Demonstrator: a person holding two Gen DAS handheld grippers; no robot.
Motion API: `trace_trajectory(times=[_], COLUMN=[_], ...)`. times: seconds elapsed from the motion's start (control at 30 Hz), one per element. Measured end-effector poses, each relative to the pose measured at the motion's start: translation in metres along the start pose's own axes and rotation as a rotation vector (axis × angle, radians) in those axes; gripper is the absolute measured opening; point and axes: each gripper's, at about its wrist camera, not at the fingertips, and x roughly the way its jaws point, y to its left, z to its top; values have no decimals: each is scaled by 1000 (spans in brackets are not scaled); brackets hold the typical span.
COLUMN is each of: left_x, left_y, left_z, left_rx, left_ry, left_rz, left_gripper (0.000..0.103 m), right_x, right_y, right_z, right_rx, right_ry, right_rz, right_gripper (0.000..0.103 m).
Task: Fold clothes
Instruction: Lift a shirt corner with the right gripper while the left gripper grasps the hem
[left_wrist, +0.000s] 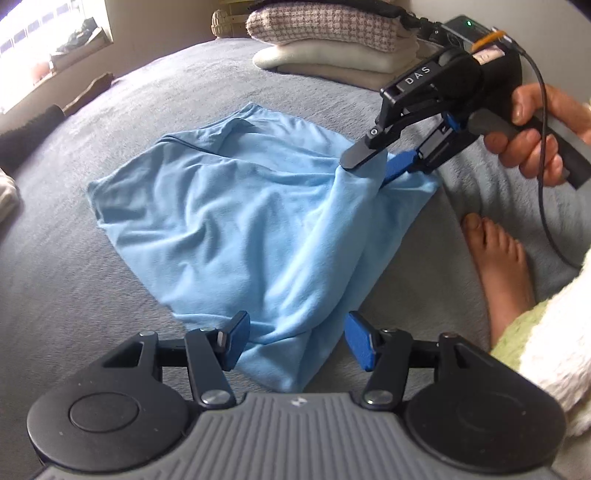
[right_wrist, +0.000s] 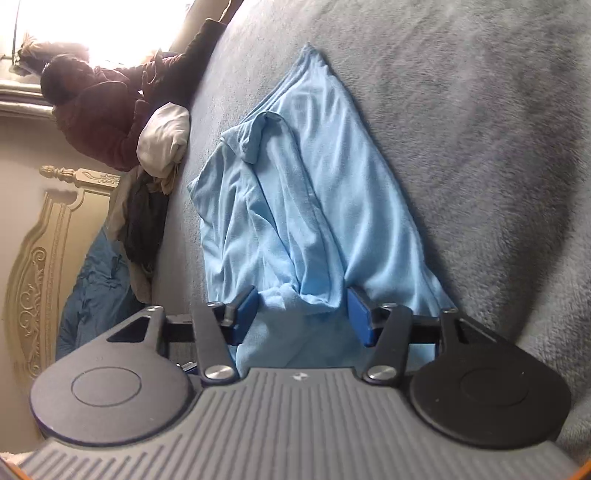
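Two grippers work one light-blue garment (left_wrist: 236, 221) lying rumpled on the grey blanket (left_wrist: 74, 277). Nearest, the left gripper (left_wrist: 295, 339) gapes wide around a lower corner, gripping nothing. Farther on, the right gripper (right_wrist: 301, 314) straddles bunched cloth, also wide, probably positioned for lifting an edge over. Beyond sits a stack of folded knitwear (left_wrist: 332, 40).

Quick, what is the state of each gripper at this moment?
Left gripper: open, fingers on either side of the light blue garment, not clamped.
Right gripper: open, garment fabric lies between its fingers, not pinched.
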Motion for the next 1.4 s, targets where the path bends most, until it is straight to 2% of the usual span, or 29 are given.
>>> trace_trajectory(times=[0.03, 0.1, 0.2, 0.4, 0.5, 0.63, 0.77, 0.83, 0.9, 0.93, 1.03, 1.2, 1.4], left_x=[0, 1, 5, 5, 5, 8, 10, 10, 9, 9, 8, 5, 2], left_y=[0, 0, 0, -5, -7, -12, -17, -16, -15, -15, -14, -13, -15], left_z=[-2, -5, -12, -16, -16, -18, -19, -19, -20, -20, -21, -23, -24], left_rx=[12, 26, 43, 74, 89, 122, 153, 142, 140, 143, 149, 167, 209], left_ry=[3, 18, 46, 43, 37, 40, 42, 43, 40, 37, 29, 31, 28], left_rz=[23, 55, 89, 98, 98, 94, 98, 79, 71, 71, 70, 68, 70], left_gripper=[58, 58, 58, 58, 58, 57, 44, 27, 15, 12, 9, 7, 7], right_x=[1, 3, -6, -44, -53, -54, -53, -55, -58, -59, -63, -51, -60], right_y=[3, 7, 16, 25, 11, 3, 11, 12, 7, 5, -1, -20, -14], right_z=[0, -2, -4, -4, -3, -1, -1, -2, -3, -4, -10, -19, -27], right_rx=[-13, -33, -85, -166, -135, -98, -127, -142, -146, -143, -150, -157, -202], right_ry=[-2, -14, -64, -196, -209, -208, -210, -214, -212, -211, -217, -165, -193], right_rz=[-8, -15, -4, 4, -27, -22, -9, -21, -43, -48, -54, -142, -119], right_gripper=[33, 12, 9, 7, 7, 7, 7, 7, 7, 7, 7, 7, 7])
